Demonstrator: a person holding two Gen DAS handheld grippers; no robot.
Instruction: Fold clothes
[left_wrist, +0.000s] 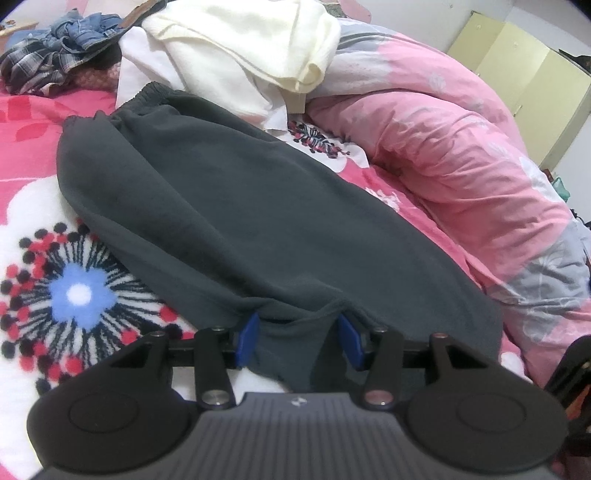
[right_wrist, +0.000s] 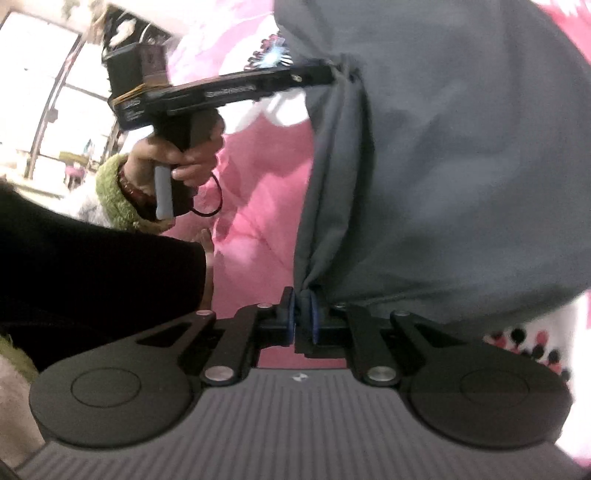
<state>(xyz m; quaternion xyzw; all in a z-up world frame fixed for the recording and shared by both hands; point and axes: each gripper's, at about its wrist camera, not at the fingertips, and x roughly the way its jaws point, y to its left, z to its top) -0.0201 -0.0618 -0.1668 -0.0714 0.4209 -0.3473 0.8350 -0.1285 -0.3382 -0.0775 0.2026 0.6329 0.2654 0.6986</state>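
Dark grey trousers lie folded lengthwise on the flowered bedspread, elastic waistband at the far end. My left gripper has its blue pads apart, with the trousers' near hem bunched between them. My right gripper is shut on the trousers' edge. In the right wrist view the left gripper meets the same edge farther up, held by a hand.
A cream and white garment heap lies beyond the waistband. Plaid and denim clothes are at the far left. A rolled pink quilt runs along the right. Yellow cabinets stand behind.
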